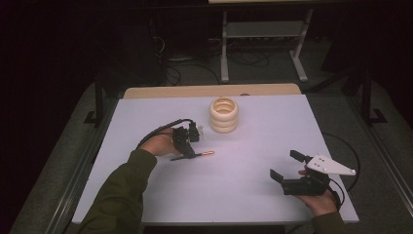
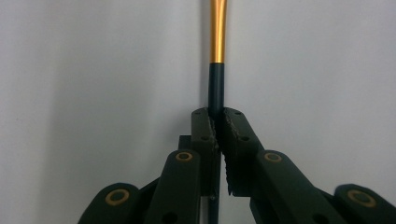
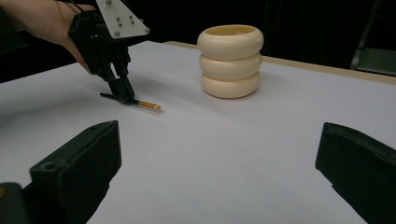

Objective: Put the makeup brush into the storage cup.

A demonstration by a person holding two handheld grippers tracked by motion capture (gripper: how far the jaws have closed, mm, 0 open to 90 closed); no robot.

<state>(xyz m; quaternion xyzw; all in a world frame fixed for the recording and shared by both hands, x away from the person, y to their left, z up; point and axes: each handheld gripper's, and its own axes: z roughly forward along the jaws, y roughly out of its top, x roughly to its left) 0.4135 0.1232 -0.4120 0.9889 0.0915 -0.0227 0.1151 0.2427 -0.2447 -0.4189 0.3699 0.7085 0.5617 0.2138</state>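
Note:
A thin stick with a dark shaft and a gold end point(image 1: 206, 154) lies flat on the white table point(image 1: 234, 190), left of centre. My left gripper point(image 1: 189, 154) points down at it and is shut on the dark shaft. In the left gripper view the two jaws point(image 2: 217, 123) pinch the shaft, and the gold end point(image 2: 217, 32) runs out beyond them. The right gripper view shows the left gripper point(image 3: 125, 97) on the stick point(image 3: 148, 105) from across the table. My right gripper point(image 1: 286, 165) rests near the front right, wide open and holding nothing point(image 3: 219, 144).
A cream pot shaped like three stacked rings point(image 1: 224, 115) stands upright behind the stick, open at the top point(image 3: 230, 60). A wooden strip point(image 1: 209, 90) edges the table's far side. Beyond it are dark floor, cables and a metal stand point(image 1: 263, 44).

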